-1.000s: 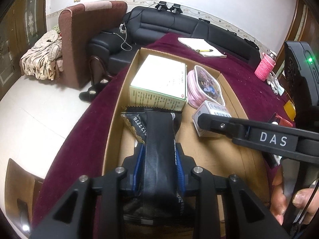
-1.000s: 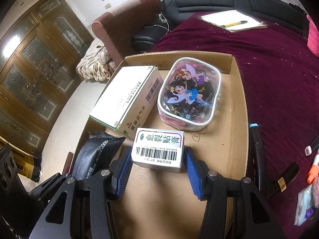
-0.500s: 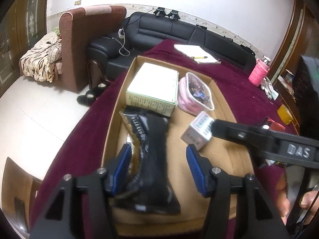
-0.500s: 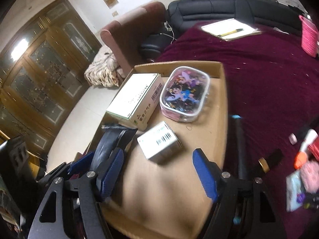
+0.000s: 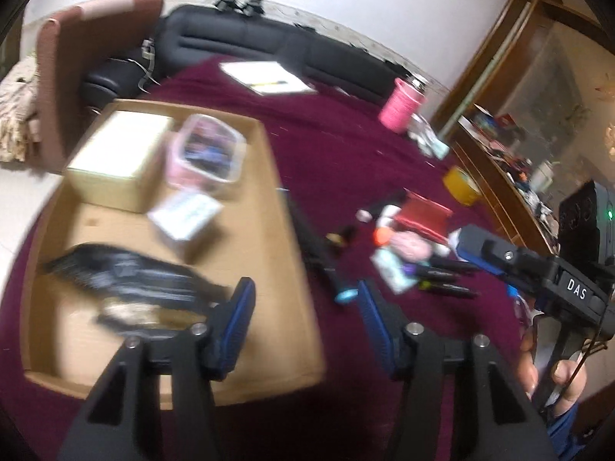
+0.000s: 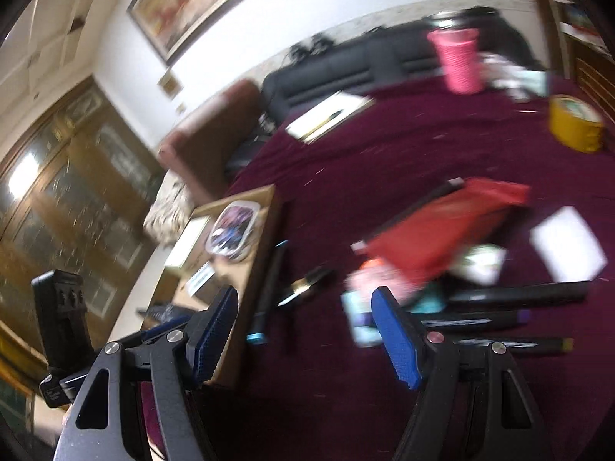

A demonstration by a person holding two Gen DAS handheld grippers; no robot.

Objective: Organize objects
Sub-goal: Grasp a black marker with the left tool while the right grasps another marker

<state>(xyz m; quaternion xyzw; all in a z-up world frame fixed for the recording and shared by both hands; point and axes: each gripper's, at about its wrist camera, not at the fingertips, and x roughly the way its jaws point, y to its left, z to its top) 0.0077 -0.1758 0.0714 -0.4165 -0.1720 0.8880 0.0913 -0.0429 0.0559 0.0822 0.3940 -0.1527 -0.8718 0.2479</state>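
Both of my views are smeared with motion blur. A second ago my left gripper (image 5: 305, 303) was clamped on the black foil snack packet (image 5: 127, 278) and my right gripper (image 6: 303, 330) bracketed the small white barcoded medicine box (image 5: 184, 215). Now both lie free on the floor of the shallow brown cardboard tray (image 5: 292, 269): the packet near the tray's front left, the small box nearer the middle. Behind them, unmoved, sit the large pale green-and-white carton (image 5: 123, 153) and, just beside it, the clear pink cartoon-printed pouch (image 5: 209, 150).

My left gripper's blue-padded jaws stand moderately apart and are closing a little, with nothing between them; they now straddle the tray's right wall. My right gripper's jaws stand wide with nothing gripped. It has swung off the tray to the dark red tablecloth (image 6: 384, 146), above a heap of loose things: a red pouch (image 6: 442, 226), several black marker pens (image 6: 519, 292) and a white card (image 6: 569, 244). A long black pen with a teal tip (image 6: 269, 288) lies alongside the tray's outer wall. Further back stand a pink cup (image 6: 461, 61) and a yellow tape roll (image 6: 572, 123).
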